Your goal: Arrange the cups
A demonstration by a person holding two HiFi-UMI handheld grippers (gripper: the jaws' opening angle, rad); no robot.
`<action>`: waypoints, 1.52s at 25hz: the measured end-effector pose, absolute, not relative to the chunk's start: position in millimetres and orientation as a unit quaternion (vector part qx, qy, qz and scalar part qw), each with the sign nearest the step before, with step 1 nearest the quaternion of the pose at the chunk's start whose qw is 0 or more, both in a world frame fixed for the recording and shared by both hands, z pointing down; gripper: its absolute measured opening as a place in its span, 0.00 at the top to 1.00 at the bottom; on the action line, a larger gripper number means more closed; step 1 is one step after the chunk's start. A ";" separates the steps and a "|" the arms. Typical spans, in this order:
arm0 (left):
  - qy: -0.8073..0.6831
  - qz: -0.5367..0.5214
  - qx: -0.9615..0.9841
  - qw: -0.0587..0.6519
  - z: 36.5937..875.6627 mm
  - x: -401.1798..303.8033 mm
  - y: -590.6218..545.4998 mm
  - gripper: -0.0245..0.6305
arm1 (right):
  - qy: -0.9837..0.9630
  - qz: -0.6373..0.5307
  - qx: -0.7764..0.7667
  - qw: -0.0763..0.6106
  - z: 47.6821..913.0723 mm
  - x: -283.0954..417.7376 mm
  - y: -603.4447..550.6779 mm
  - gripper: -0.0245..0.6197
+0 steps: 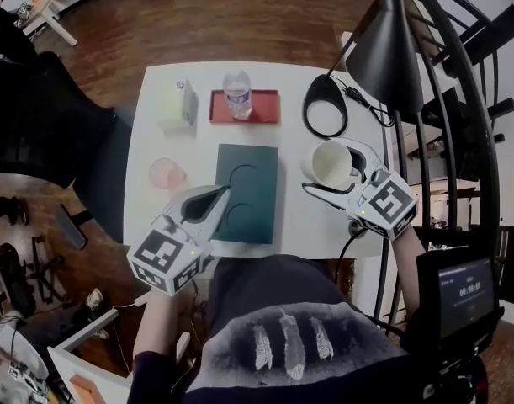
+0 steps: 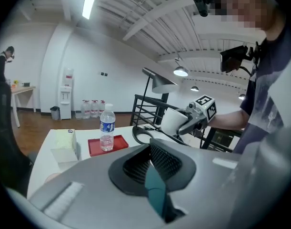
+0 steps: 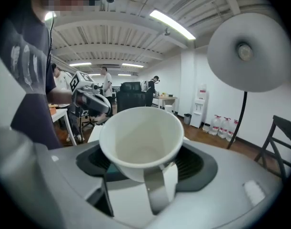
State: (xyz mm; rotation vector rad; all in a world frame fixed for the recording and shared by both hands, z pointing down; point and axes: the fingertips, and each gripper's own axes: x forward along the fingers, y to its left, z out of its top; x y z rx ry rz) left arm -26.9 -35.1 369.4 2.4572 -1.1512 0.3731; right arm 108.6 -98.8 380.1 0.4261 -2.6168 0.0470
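Note:
A white cup with a handle [image 1: 331,165] hangs above the table's right side, and my right gripper [image 1: 334,173] is shut on it. In the right gripper view the cup [image 3: 140,142] fills the space between the jaws, mouth up and tilted toward the camera. A pale pink cup [image 1: 166,173] stands on the table at the left. Between the two lies a dark green mat [image 1: 258,162] with two round recesses. My left gripper [image 1: 216,197] hovers at the mat's near left corner, shut and empty; its closed jaws [image 2: 152,173] point across the table.
A red tray [image 1: 265,108] with a water bottle [image 1: 237,95] sits at the back, a tissue box [image 1: 177,103] to its left. A black desk lamp [image 1: 383,53] with its round base [image 1: 325,116] stands at the back right. Black railing runs along the right.

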 end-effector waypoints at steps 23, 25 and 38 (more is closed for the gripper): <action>-0.416 0.108 0.872 0.235 400.5 -82.8 -15.1 0.94 | -0.949 0.015 0.068 0.308 454.6 0.0 -74.5 0.34; -0.414 0.110 0.872 0.235 401.7 -85.3 -15.0 0.94 | -0.948 0.016 0.064 0.311 459.6 -6.0 -73.8 0.34; -0.421 0.114 0.866 0.244 410.4 -103.5 -10.0 0.94 | -0.943 0.018 0.031 0.332 486.8 -30.3 -68.3 0.34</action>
